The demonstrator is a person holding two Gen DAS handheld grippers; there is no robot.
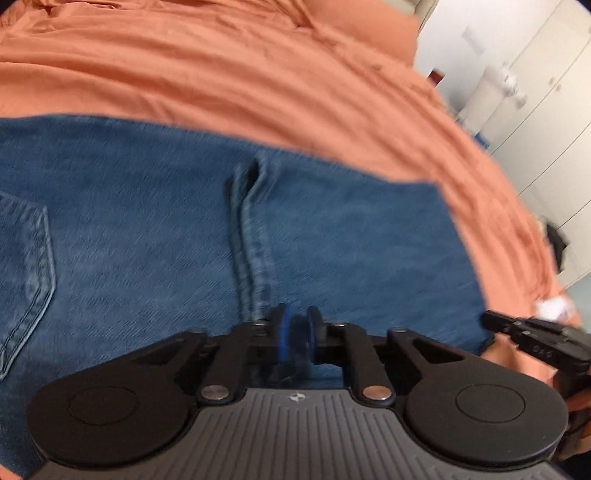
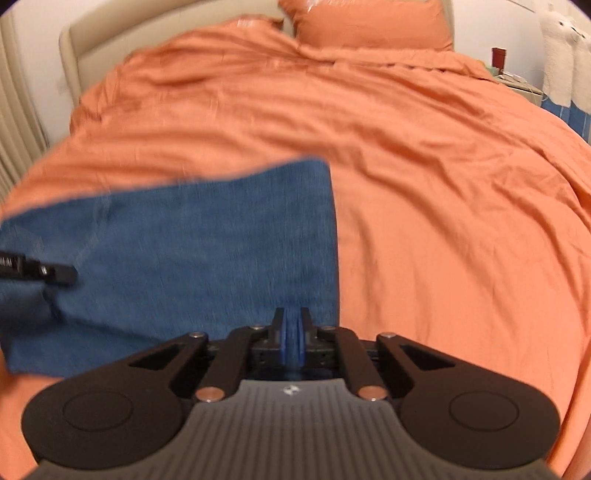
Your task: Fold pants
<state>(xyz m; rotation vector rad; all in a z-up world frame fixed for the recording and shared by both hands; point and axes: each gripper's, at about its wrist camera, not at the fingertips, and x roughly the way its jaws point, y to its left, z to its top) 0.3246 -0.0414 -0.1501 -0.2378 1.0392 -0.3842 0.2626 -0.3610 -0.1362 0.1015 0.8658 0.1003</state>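
Note:
Blue denim pants lie flat on an orange bedspread, folded, with a back pocket at the left and a seam running up the middle. My left gripper sits low over the near edge of the denim by the seam, its blue pads close together with a narrow gap. My right gripper is at the pants' near right corner, pads nearly together with denim between them. Each gripper's black tip shows at the edge of the other's view.
The orange bedspread covers a wide bed with an orange pillow at the headboard. White cupboards stand to the right of the bed. A nightstand is at the far right.

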